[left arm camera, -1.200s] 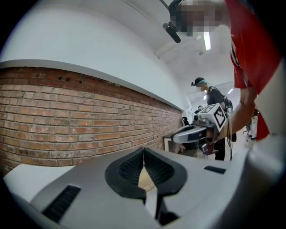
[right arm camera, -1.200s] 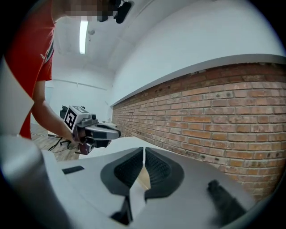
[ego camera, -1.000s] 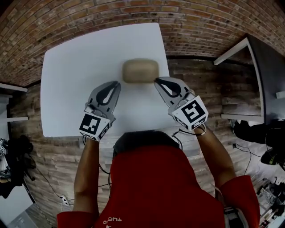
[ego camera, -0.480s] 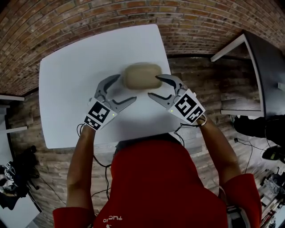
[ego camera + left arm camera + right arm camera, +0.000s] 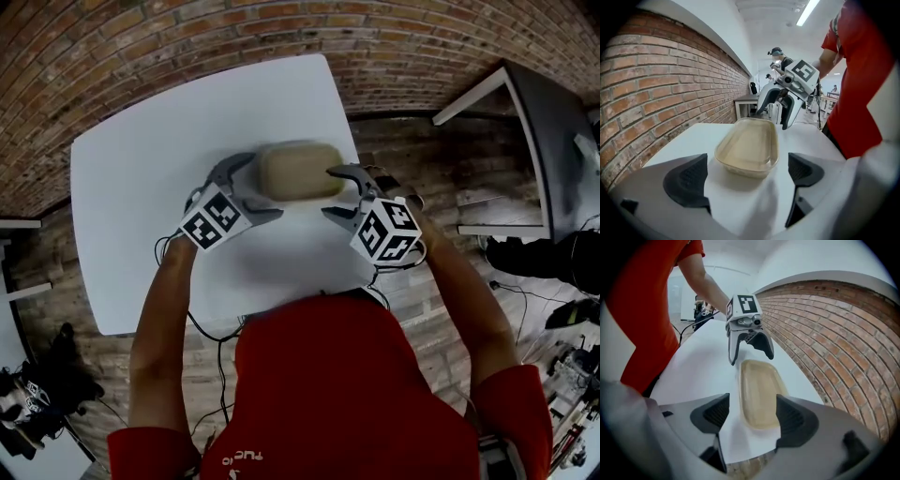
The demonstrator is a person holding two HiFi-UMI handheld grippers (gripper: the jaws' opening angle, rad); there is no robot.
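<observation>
Both tools have closed in on the dish since a moment ago, and their jaws, pressed together before, now stand spread. At the left, the grey left gripper [image 5: 253, 186], topped by its marker cube, faces one short end of the shallow, beige, translucent plastic container [image 5: 300, 171] with rounded corners. In the left gripper view, the left gripper's [image 5: 745, 176] jaws are wide apart and hold nothing, and the container [image 5: 749, 146] lies just ahead of them. The container rests on the white square table [image 5: 141, 206], near its far right corner by the red brick wall [image 5: 656, 93]. At the right, the right gripper [image 5: 330, 192] faces the opposite end. Its [image 5: 752, 417] jaws are also spread, with the container's [image 5: 757, 390] near end between them.
</observation>
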